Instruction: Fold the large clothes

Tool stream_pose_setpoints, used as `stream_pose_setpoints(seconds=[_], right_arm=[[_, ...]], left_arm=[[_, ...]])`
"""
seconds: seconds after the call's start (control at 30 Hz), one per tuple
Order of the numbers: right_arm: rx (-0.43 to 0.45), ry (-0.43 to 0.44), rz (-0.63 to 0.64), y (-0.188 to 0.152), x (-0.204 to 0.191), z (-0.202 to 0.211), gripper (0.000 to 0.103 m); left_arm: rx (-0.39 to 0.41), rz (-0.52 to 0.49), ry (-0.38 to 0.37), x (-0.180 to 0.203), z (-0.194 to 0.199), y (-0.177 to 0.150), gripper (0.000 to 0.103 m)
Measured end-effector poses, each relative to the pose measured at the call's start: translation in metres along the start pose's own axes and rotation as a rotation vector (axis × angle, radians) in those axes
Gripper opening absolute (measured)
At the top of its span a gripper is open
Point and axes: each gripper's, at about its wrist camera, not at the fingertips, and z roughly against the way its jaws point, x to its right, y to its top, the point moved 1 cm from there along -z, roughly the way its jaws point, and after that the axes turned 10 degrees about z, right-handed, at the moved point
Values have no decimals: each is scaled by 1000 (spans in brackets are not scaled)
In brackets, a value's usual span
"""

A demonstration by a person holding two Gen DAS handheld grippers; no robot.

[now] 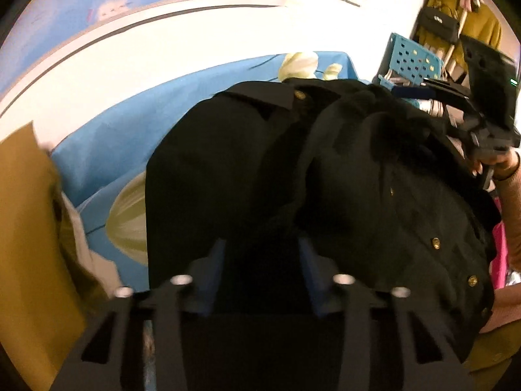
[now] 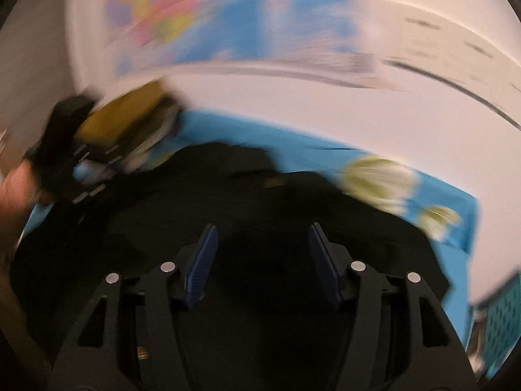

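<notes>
Warm indoor light washes the white wall [image 1: 136, 65] almost to glare, while the black coat [image 1: 325, 169] swallows detail in deep shadow. The left wrist view is fairly sharp at centre, soft and bowed at its dark circular rim — fisheye curvature bends the wall map [image 2: 202, 22]. The right wrist view is heavily motion-blurred throughout — colours streak sideways.

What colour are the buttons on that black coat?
Gold buttons, clearest in the left wrist view.
</notes>
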Motion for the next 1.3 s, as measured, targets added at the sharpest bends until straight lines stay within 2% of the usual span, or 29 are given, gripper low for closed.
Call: stream_pose_setpoints(seconds=[0.07,0.13,0.17,0.23,0.3,0.33,0.4,0.43,0.47,0.53,0.57,0.63,0.77,0.83,0.9,1.0,1.07,1.13,1.2,1.27,1.3], right_arm=[[-36,43,54,3,-19,-17,56],[-53,77,87,7,-38,-32,55],[-49,97,85,9,-42,-35,50],[-13,133,88,16,-51,-35,48],[17,161,99,24,-60,-34,48],[16,180,107,26,-65,-37,48],[-41,164,138,29,-75,-55,48],[-84,156,139,28,-81,-64,48],[-123,152,127,28,-82,-74,47],[-140,155,53,28,-76,-84,47],[-139,159,17,28,-71,-84,47],[-135,148,-12,30,-67,-80,47],[-71,143,5,39,-80,-50,53],[-29,176,5,41,-88,-34,54],[12,242,16,47,-104,-21,60],[44,409,56,55,-144,-9,60],[44,517,103,59,-177,-10,61],[26,581,139,63,-203,-15,65],[-4,604,168,62,-227,-25,66],[-18,614,146,63,-234,-37,66],[-18,622,128,63,-234,-39,66]], left_arm=[[9,-21,46,5,-3,5,7],[24,-21,55,6,1,13,6],[35,-19,67,4,6,17,5],[52,-15,83,1,12,28,5],[59,-13,133,-1,13,33,5],[59,-15,146,-2,13,34,7],[54,-6,194,-5,12,33,21],[59,4,243,-9,11,32,33],[62,20,241,-14,14,30,42],[87,78,160,-25,30,24,44],[99,92,130,-29,39,18,54],[134,99,120,-33,61,1,71],[142,100,117,-41,90,-47,72],[131,116,110,-45,97,-73,74],[115,145,112,-50,103,-102,75],[111,203,91,-59,112,-133,75],[128,254,70,-63,120,-155,75],[156,286,31,-64,131,-172,75],[174,288,-8,-58,139,-186,76],[165,265,-48,-49,140,-197,86],[148,254,-57,-43,137,-199,88]])
